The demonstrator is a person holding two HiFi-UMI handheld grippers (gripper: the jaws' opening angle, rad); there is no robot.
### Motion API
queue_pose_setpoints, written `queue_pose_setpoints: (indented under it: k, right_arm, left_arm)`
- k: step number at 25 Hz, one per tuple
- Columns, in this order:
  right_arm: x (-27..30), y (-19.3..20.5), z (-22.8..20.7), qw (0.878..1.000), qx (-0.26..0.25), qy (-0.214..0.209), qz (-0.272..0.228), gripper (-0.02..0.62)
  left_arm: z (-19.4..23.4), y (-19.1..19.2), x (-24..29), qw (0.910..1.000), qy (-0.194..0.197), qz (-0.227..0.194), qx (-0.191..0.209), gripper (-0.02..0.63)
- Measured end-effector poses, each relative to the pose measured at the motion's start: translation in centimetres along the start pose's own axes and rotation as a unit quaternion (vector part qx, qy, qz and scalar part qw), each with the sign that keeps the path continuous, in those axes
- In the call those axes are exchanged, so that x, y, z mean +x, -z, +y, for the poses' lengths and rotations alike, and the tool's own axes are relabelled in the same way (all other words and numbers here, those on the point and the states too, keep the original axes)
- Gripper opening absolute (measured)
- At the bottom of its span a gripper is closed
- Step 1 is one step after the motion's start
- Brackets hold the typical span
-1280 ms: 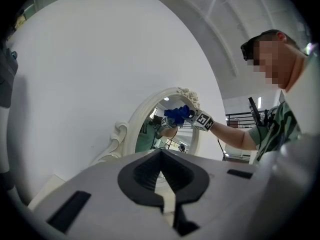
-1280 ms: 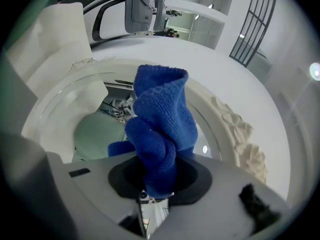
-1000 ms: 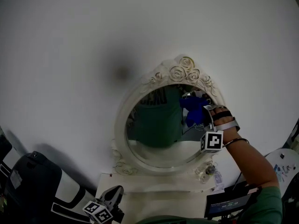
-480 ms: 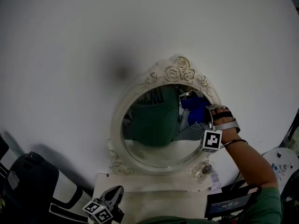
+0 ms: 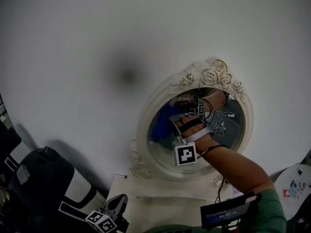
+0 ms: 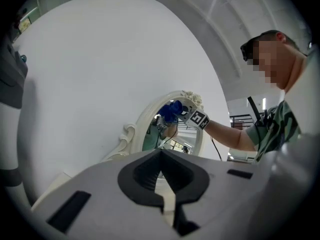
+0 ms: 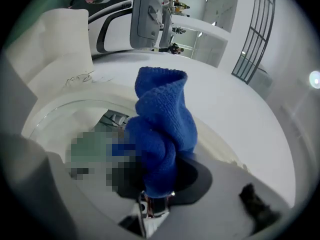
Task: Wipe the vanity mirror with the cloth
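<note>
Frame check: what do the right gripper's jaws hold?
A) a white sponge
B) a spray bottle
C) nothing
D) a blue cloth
D: in the right gripper view, the right gripper has its jaws closed on a bunched blue cloth, held up at the vanity mirror.
</note>
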State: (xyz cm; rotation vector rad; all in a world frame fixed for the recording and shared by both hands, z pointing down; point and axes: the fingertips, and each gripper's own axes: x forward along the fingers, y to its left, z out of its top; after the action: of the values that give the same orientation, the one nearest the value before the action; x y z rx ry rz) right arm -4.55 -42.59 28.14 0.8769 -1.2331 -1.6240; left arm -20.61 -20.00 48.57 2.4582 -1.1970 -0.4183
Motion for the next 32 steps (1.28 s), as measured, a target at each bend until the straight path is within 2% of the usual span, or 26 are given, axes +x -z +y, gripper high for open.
queue_pose_setpoints:
  k: [5, 8, 12, 15, 17, 23, 28, 32]
  right_arm:
    - [2.6, -3.3, 0.5, 1.0, 0.002, -0.012, -0.013, 0.089]
    - [2.8, -3.3, 0.3, 1.0, 0.002, -0.004, -0.01, 0.089]
    - [2.2, -2.2, 0.7, 1.0, 0.013, -0.013, -0.009, 0.089]
    - [0.9, 1.1, 2.3, 1.0, 0.008, -0.024, 0.015, 0.089]
    - [-0.7, 3.7, 2.4, 0.999, 0.003, -0.017, 0.031, 0.089]
    - [-6.3, 13.3, 4.3, 0.995, -0.003, -0.023, 0.1, 0.089]
    - [-11.1, 22.1, 6.4, 0.982, -0.014, -0.04, 0.183, 0.089]
    - [-13.4, 26.4, 7.0, 0.971, -0.007, -0.046, 0.234, 0.089]
  left_arm:
    - [1.8, -0.5, -2.5, 0.9995, -0.027, -0.016, 0.0, 0.006]
    - [2.3, -0.4, -2.9, 0.9993, -0.033, -0.016, -0.008, 0.006]
    - [1.6, -0.3, -1.7, 0.9997, -0.019, -0.014, -0.009, 0.006]
    - [0.9, -0.1, -0.6, 0.9999, -0.003, -0.006, -0.008, 0.006]
    - [0.4, 0.0, 0.3, 0.9999, 0.008, 0.0, -0.007, 0.006]
    - [-1.4, 0.8, 3.1, 0.9991, 0.039, 0.016, -0.01, 0.006]
    - [-3.0, 1.5, 5.0, 0.9977, 0.061, 0.028, -0.008, 0.006]
    - [-3.7, 2.0, 5.6, 0.9969, 0.07, 0.035, -0.006, 0.006]
